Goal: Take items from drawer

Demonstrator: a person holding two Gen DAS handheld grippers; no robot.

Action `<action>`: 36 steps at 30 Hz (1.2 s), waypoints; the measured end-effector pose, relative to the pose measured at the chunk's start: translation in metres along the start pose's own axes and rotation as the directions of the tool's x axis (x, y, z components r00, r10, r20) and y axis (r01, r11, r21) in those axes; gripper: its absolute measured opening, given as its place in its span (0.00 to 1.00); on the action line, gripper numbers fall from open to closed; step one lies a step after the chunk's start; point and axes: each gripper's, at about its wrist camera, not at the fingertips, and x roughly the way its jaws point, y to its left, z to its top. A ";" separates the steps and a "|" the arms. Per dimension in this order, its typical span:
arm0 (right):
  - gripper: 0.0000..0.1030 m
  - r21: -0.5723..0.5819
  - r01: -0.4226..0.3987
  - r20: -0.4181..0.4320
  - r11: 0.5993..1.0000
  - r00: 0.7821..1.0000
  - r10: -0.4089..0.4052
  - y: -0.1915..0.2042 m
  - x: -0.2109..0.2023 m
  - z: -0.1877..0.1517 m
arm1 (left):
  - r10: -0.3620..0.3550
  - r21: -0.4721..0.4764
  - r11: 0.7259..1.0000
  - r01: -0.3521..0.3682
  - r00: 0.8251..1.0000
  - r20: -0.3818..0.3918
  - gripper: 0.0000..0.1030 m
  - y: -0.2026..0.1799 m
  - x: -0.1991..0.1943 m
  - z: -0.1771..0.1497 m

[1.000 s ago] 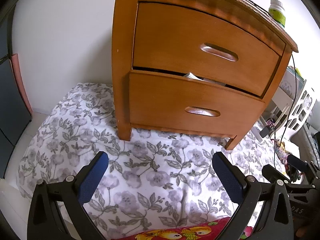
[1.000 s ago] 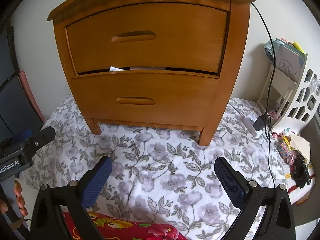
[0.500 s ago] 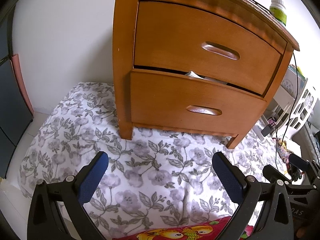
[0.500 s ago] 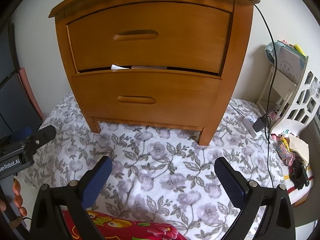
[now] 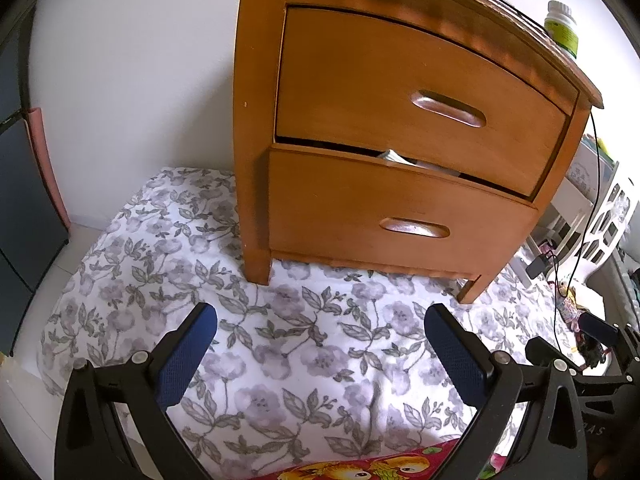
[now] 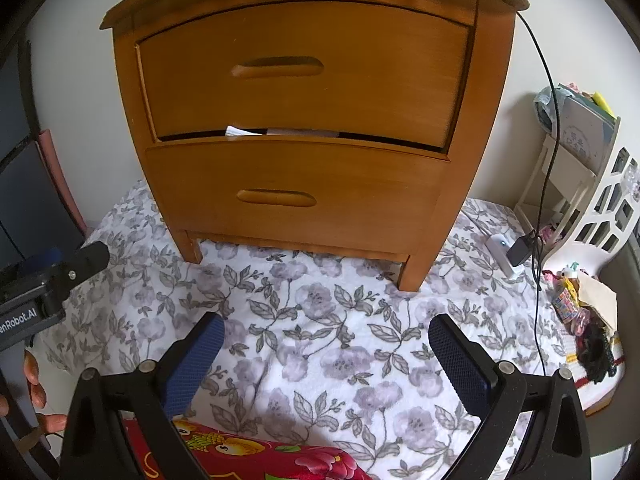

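A wooden nightstand (image 5: 256, 128) (image 6: 488, 128) with two drawers stands on a floral cloth. The lower drawer (image 5: 352, 208) (image 6: 360, 184) sits slightly out from the upper drawer (image 5: 360, 80) (image 6: 360, 64), and white paper items (image 5: 394, 157) (image 6: 240, 131) show in the gap at its top. Both drawers have recessed handles (image 5: 414, 227) (image 6: 276, 197). My left gripper (image 5: 320, 350) is open and empty, low over the cloth in front of the nightstand. My right gripper (image 6: 326, 354) is open and empty too, further right; its body (image 5: 592, 332) shows in the left wrist view.
A green-labelled bottle (image 5: 562, 28) stands on the nightstand top. A black cable (image 6: 548, 120) hangs down its right side to a power strip (image 6: 502, 250). A white shelf (image 6: 588, 184) and clutter (image 6: 580, 304) lie right. A red patterned fabric (image 6: 240, 456) lies near me. A dark panel (image 5: 24, 208) stands left.
Both grippers have drifted a little left and closer to the nightstand, so it sits slightly further right and larger in view. The jaws stay open and the drawers are unmoved.
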 end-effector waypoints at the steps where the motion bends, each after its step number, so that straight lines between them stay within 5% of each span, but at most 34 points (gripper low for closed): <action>1: 1.00 -0.001 -0.001 0.000 1.000 1.000 0.001 0.000 0.000 0.000 | -0.004 -0.002 1.000 0.004 1.000 0.001 1.00 0.001 0.000 0.000; 12: 1.00 -0.046 0.000 -0.013 0.999 1.000 -0.001 0.008 0.011 0.006 | -0.029 -0.007 1.000 0.029 0.999 0.023 1.00 0.006 0.002 0.009; 17: 1.00 -0.147 -0.004 0.043 0.989 0.999 0.011 0.013 0.015 0.036 | -0.034 -0.026 0.999 0.035 0.999 0.035 1.00 0.015 0.003 0.015; 27: 1.00 -0.413 0.025 0.110 0.911 0.994 0.022 0.039 0.055 0.112 | -0.051 -0.067 0.996 0.053 0.998 0.027 1.00 0.035 0.015 0.018; 36: 0.99 -0.524 -0.010 0.037 0.852 0.999 0.035 0.053 0.107 0.131 | -0.052 -0.059 0.997 0.052 0.999 0.003 1.00 0.040 0.027 0.016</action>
